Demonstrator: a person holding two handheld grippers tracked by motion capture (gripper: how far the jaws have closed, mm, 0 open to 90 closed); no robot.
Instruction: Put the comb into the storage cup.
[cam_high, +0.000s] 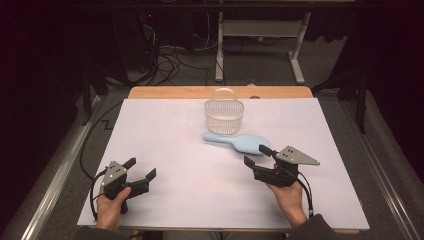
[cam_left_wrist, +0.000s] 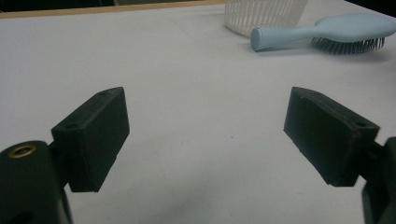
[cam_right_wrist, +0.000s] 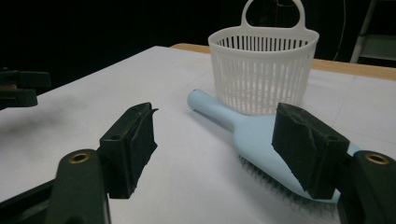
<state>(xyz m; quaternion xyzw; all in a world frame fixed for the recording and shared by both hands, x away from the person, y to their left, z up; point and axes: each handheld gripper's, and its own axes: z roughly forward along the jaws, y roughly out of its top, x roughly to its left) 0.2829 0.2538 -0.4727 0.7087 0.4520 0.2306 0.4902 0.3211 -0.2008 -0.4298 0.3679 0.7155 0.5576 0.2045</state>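
A light blue hairbrush (cam_high: 237, 141) lies bristles down on the white sheet, its handle pointing left, just in front of a white slotted basket (cam_high: 224, 116) with a hoop handle. My right gripper (cam_high: 255, 155) is open close to the brush's head, with nothing between its pads. In the right gripper view the brush (cam_right_wrist: 252, 133) runs from the basket (cam_right_wrist: 264, 70) toward the right jaw, and the gripper (cam_right_wrist: 215, 135) stands wide. My left gripper (cam_high: 141, 168) rests open at the front left, far from both. Its own view (cam_left_wrist: 205, 121) shows the brush (cam_left_wrist: 327, 33) and basket (cam_left_wrist: 261, 14) at the upper right.
A white sheet (cam_high: 200, 200) covers the table, and a strip of wooden table edge (cam_high: 175, 92) shows at the far side. Beyond it are floor cables (cam_high: 165, 65) and the legs of another desk (cam_high: 297, 55). The left gripper's jaws (cam_right_wrist: 18, 88) show at the left edge of the right gripper view.
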